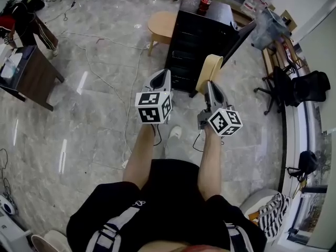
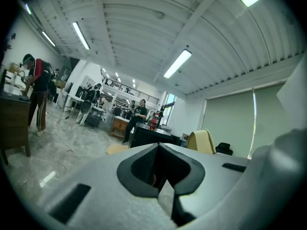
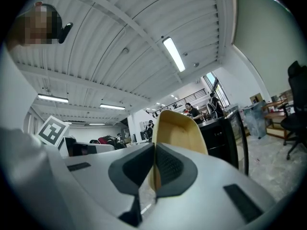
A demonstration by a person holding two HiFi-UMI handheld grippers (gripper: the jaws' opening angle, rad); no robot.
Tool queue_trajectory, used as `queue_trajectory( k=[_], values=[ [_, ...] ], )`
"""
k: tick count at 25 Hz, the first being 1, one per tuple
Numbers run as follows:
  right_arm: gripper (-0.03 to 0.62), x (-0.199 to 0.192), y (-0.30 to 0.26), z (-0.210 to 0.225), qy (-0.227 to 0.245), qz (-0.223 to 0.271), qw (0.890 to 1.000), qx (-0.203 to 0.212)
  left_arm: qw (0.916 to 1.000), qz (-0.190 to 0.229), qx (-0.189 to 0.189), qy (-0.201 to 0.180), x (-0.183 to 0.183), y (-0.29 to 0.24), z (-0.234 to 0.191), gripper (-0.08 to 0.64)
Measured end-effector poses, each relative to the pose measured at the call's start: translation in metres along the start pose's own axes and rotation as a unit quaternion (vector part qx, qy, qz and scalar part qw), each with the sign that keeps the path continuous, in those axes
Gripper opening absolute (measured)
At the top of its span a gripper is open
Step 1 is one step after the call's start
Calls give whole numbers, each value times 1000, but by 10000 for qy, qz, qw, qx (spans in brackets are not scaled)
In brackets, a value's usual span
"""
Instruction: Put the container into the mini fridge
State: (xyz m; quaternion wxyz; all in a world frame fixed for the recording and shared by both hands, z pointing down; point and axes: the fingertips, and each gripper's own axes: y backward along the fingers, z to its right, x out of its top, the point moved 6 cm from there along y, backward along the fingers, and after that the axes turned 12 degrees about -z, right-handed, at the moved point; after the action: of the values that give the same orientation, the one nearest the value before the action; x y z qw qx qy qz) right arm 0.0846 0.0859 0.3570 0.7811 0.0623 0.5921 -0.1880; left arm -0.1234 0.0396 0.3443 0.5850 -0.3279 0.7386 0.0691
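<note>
**Two hand-held grippers, held out in front of a standing person.**

**Right gripper** [image 3: 154, 163]: the jaws are clamped on the thin wall of the container [image 3: 178, 128]. This is a pale yellow open tub that rises up and forward from the pads, with its hollow side turned back toward the tool.

**Left gripper** [image 2: 161, 163]: the jaws are brought together, with nothing between the dark ribbed pads. It sits about level with the right gripper and to that tool's left, and the two tools are apart. Each tool carries its marker cube at the rear, nearest the person's forearms.

**Mini fridge** [image 1: 202, 38]: black, standing on the floor ahead of both tools. It lies beyond the container's far edge and does not touch it. Its door [image 1: 239, 41] stands swung open on the side toward the right gripper. A dark bottle [image 1: 205, 1] with red on it stands on the fridge's top.

**Round wooden table** [image 1: 161, 24]: just beside the fridge, ahead of the left gripper's tip.

**Black office chair** [image 1: 302, 88]: well out to the right of the right gripper.

**Dark brown desk** [image 1: 31, 75]: far out to the left of the left gripper.

**Loose cables** [image 1: 105, 72]: these trail over the pale marble-pattern floor [image 1: 79, 125] between that desk and the left gripper.
</note>
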Motion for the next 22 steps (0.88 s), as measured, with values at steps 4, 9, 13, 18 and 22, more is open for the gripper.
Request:
queue_trajectory(
  k=[4, 9, 13, 18, 22],
  values=[
    [18, 11, -38, 41, 0, 59, 10000, 49, 9999, -38, 54, -91, 10, -52, -4, 5],
    [18, 30, -104, 91, 36, -44, 9995, 326, 9996, -221, 189, -1, 24, -131, -18, 5],
    [18, 44, -158, 127, 551, -272, 9961, 639, 9991, -262, 313, 110, 40, -200, -30, 5],
    [18, 47, -192, 183, 430, -314, 9948, 867, 9978, -542, 384, 18, 34, -265, -28, 5],
    [18, 32, -210, 210, 327, -543, 9942, 872, 9950, -864, 510, 23, 28, -299, -41, 5]
  ],
)
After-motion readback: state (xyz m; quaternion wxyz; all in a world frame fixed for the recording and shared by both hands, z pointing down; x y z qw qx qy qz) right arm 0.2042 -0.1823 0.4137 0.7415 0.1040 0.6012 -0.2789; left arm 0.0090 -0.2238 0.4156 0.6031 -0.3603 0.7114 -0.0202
